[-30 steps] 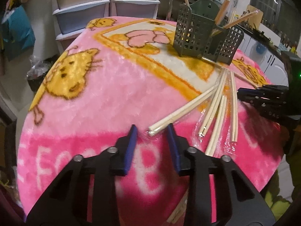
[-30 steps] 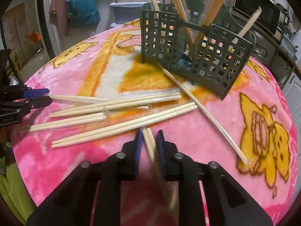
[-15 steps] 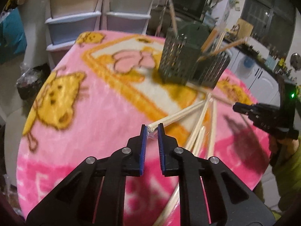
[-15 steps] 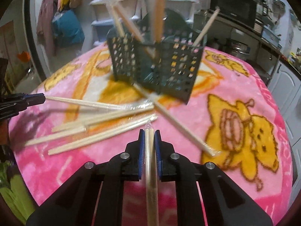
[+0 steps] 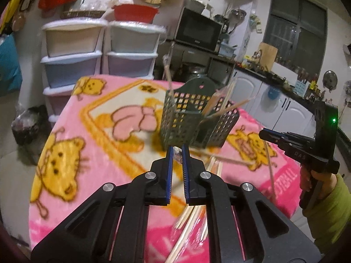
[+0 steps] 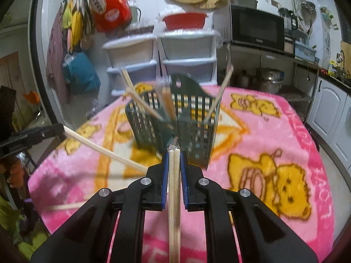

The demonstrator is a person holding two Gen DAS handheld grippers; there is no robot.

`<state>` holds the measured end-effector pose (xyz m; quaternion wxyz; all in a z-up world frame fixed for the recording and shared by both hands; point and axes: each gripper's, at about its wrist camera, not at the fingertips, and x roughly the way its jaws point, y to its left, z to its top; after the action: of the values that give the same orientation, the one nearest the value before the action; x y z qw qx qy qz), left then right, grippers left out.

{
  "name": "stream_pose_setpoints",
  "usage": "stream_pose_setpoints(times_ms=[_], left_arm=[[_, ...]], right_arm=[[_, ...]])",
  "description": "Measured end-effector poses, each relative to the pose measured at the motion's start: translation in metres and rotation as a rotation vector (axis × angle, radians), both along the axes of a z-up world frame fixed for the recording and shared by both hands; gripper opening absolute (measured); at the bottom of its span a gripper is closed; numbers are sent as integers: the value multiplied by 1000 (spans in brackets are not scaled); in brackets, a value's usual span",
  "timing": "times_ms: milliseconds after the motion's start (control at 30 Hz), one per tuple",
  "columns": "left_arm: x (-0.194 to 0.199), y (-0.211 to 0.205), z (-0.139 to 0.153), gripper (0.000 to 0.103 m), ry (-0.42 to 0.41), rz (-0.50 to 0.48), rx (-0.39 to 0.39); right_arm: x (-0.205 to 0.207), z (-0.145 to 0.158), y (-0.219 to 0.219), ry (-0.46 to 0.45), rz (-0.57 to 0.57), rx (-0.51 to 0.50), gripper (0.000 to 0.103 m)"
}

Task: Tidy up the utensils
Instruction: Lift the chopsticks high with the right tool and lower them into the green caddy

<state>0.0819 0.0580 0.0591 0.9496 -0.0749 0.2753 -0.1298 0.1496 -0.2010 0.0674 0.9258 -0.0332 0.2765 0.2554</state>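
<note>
The right tool (image 6: 174,153) was clenched on a wrapped pair of chopsticks (image 6: 174,197) that ran lengthwise between its blue pads, the crinkled wrapper end poking out toward the green utensil holder (image 6: 173,118). The left tool (image 5: 177,151) gripped the wrapper tip of another chopstick pair (image 6: 103,148), which slanted down from it above the bench (image 5: 92,144). More wrapped chopsticks (image 5: 188,225) lay on the pink blanket near the left tool, and several sticks stood leaning inside the holder at the bench's middle.

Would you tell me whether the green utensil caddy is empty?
Not empty: several chopsticks stand leaning inside the green caddy, poking above its rim.
</note>
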Motion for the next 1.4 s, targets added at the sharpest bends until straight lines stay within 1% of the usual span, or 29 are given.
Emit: stream_pose_setpoints(times_ms=[333, 500, 667, 800, 967, 1133, 1400], left_arm=[[4, -9, 27, 4, -72, -21, -19], [6, -13, 40, 4, -102, -32, -28], [8, -16, 50, 3, -124, -42, -36], [11, -19, 61, 3, -151, -52, -35], [12, -23, 79, 3, -195, -63, -30], [12, -29, 98, 3, -248, -68, -10], [19, -31, 123, 3, -298, -54, 0]], right_arm=[[-6, 39, -4, -97, -12, 65, 10], [-7, 51, -9, -127, -27, 103, 10], [-8, 60, -11, -157, -46, 119, 10], [-5, 67, -14, -178, -74, 137, 10], [0, 82, -18, -227, -103, 161, 10], [6, 97, -19, -272, -111, 172, 10], [20, 113, -19, -317, -129, 189, 10]])
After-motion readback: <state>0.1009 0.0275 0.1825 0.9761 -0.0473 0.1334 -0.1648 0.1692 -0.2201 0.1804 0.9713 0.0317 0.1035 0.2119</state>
